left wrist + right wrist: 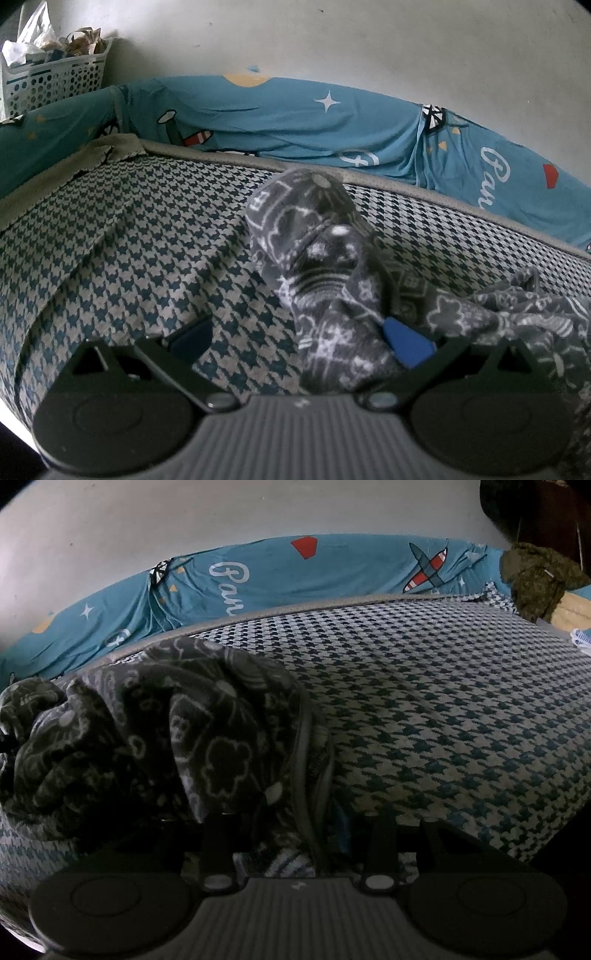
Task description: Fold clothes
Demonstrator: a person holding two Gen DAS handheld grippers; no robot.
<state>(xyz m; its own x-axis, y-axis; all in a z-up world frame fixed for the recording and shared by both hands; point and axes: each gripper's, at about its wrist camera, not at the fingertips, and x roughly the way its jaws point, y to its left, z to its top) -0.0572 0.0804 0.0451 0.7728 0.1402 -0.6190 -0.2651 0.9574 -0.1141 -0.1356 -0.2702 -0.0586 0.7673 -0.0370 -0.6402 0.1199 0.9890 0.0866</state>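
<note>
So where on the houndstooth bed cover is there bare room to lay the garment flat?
Free: the houndstooth cover right of the grey patterned garment, up to the blue sheet; also left of the garment, toward the white basket. Crowded: the middle, where it bunches around both grippers.

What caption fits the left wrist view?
Left gripper open over houndstooth blanket, crumpled grey patterned garment draped across one finger.

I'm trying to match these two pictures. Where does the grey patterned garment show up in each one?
Left wrist view: the grey patterned garment rises from bottom centre, trailing to the right edge.
Right wrist view: the grey patterned garment fills the left half, bunched up, over the checked bed cover.
Shared landmark: the white "Pau" lettering on the blue sheet, far right in the left view, upper left in the right view.
</note>
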